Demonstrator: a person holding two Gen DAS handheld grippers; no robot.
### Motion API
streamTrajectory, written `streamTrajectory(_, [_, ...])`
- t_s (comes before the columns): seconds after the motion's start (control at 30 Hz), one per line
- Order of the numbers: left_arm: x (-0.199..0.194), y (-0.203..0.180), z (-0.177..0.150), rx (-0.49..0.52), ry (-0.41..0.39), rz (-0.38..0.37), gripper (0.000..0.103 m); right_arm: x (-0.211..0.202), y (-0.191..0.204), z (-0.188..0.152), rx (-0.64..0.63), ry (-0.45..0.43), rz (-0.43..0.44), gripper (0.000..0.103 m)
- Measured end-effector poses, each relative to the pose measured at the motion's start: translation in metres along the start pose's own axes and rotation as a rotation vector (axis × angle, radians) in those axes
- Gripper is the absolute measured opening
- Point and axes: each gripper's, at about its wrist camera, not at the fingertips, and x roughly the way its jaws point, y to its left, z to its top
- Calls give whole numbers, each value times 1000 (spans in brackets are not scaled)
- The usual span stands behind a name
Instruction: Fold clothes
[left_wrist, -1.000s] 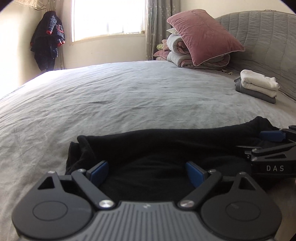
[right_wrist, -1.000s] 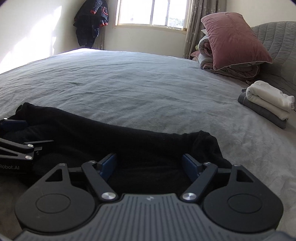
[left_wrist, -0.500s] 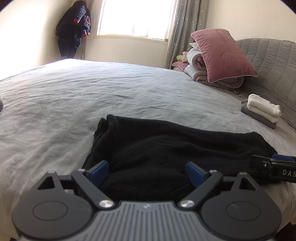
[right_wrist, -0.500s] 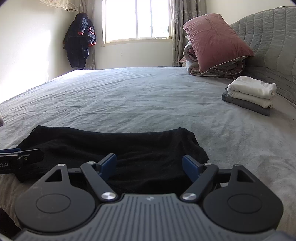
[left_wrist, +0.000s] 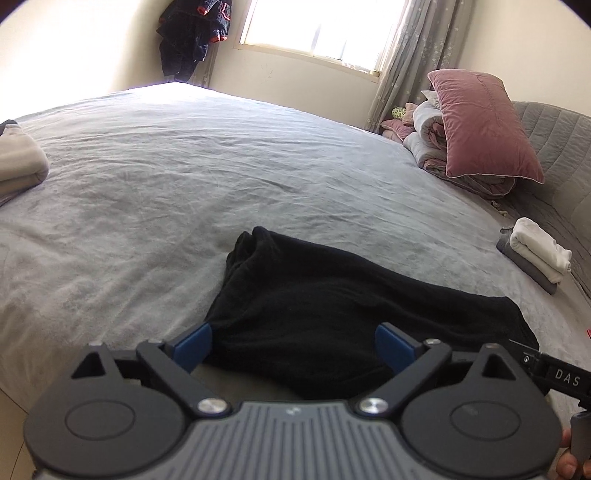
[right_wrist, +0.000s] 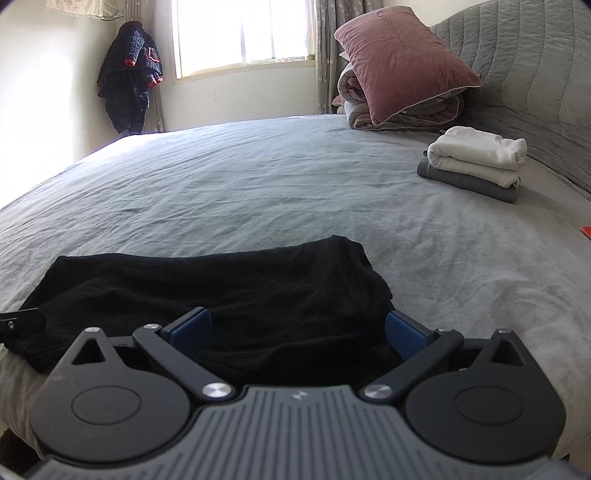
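**Desk:** What do you have on the garment?

**Me:** I see the black garment (left_wrist: 332, 314) lying folded into a long band on the grey bed (right_wrist: 258, 192), at the bed's near edge. Taking the garment as my marker: the left gripper (left_wrist: 293, 349) sits at its near left end, the right gripper (right_wrist: 299, 332) at its near right end.

**Desk:** Are either of them gripping it?

**Me:** No. Both sets of jaws have just been opening and now stand wide, released. The cloth lies between the blue pads (left_wrist: 194, 343) of the left one, and the left pad meets the cloth's corner without pinching it. It's the same on the right, with fabric between the pads (right_wrist: 190, 328) and no squeeze on it.

**Desk:** Anything else near the garment?

**Me:** Well beyond it to the right there's a folded stack (right_wrist: 476, 162), white pieces on a grey one, just before the quilted headboard (right_wrist: 524, 74). Further back from the garment, a pink pillow (right_wrist: 399, 55) leans on rolled bedding. Far to its left, at the frame edge of the left view, lies a beige folded item (left_wrist: 18, 162). A dark jacket (right_wrist: 129, 77) hangs beside the window (right_wrist: 240, 33).
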Motion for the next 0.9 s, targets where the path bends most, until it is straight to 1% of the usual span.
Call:
streamTrajectory(0.03, [0,2,1,-13,7,8,99,-1,-2,2,25,18,4,103])
streamTrajectory(0.17, [4,6,5,-44,56,30,101,-6,-7,8,95,43,49,103])
streamTrajectory(0.23, [7,8,6,-62,78,32,102,-7,-6,10,94,50,43,103])
streamTrajectory(0.4, [11,18,9,-122,103,8,102,-9,-4,12,90,49,45,103])
streamTrajectory(0.5, [15,24,10,-112,92,-20,102,-10,-4,12,96,46,61,103])
streamTrajectory(0.67, [20,30,9,-103,40,-48,102,-17,-2,12,99,-43,119,103])
streamTrajectory(0.77, [24,29,6,-86,19,-49,102,-18,3,11,70,-81,113,103])
streamTrajectory(0.9, [29,28,4,-70,2,-37,102,-10,8,7,35,-66,105,103])
